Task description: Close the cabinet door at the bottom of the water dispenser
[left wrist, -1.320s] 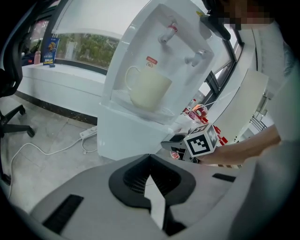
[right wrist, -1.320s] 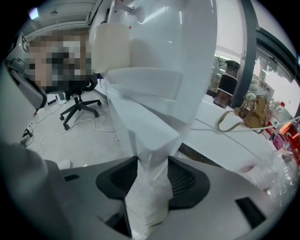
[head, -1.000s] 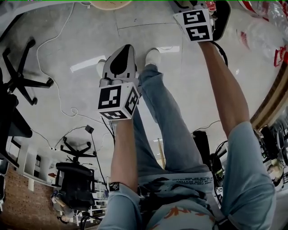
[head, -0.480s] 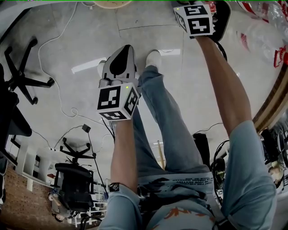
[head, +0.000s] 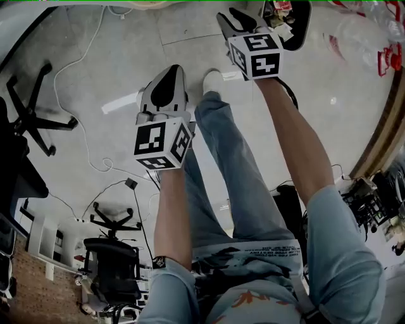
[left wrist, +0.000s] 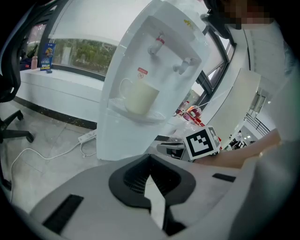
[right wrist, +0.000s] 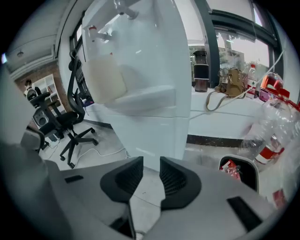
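**Jaws near the dispenser's foot**

Standing at the floor's (left wrist: 47, 140) edge against the window ledge (left wrist: 61, 89): water dispenser (left wrist: 140, 70), cup (left wrist: 140, 97) on its tray (left wrist: 157, 117). Cabinet door (right wrist: 154, 136) at its bottom, looking flush, just ahead of right gripper (right wrist: 151, 161); jaws narrowly apart, closing, nothing between. Left gripper (left wrist: 151, 158) pinched together, empty.

The head view looks steeply down past both forearms (head: 174, 209) to the floor (head: 88, 69), from well above it. The left gripper view sits low and close before the dispenser (left wrist: 150, 70), facing its front from the left. The right gripper view faces it closely from the right. Both share the dispenser and its cup (left wrist: 139, 97). A pale rim (head: 155, 5) at the head view's top edge may be the dispenser too.
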Available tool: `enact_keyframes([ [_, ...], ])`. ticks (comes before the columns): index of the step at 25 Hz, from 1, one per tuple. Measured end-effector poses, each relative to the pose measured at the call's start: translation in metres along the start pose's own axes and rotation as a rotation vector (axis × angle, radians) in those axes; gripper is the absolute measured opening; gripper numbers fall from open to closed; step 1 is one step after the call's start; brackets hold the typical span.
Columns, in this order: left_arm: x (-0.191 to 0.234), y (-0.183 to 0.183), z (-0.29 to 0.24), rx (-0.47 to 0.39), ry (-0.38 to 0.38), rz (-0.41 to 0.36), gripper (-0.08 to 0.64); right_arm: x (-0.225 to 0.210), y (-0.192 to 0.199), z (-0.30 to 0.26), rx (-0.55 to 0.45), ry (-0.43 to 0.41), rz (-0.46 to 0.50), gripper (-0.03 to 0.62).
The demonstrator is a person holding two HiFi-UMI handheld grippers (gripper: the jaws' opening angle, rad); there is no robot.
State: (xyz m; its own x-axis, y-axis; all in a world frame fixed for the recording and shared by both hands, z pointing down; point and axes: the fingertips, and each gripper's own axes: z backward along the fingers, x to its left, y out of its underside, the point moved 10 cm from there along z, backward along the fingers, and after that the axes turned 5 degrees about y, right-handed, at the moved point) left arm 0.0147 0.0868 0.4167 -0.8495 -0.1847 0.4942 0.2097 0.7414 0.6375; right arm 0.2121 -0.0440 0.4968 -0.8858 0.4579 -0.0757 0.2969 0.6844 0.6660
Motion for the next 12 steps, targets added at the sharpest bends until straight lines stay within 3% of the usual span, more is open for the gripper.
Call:
enact_keyframes([
  [4,-0.001,-0.006,0.011,-0.015,0.012,-0.010,0.021,0.021,0.002,0.022,-0.017,-0.036,-0.061,0.079],
  [12,0.006,-0.027,0.045,-0.046,0.016,-0.002,0.021,0.063,-0.016,0.062,-0.019,-0.090,-0.137,0.040],
])
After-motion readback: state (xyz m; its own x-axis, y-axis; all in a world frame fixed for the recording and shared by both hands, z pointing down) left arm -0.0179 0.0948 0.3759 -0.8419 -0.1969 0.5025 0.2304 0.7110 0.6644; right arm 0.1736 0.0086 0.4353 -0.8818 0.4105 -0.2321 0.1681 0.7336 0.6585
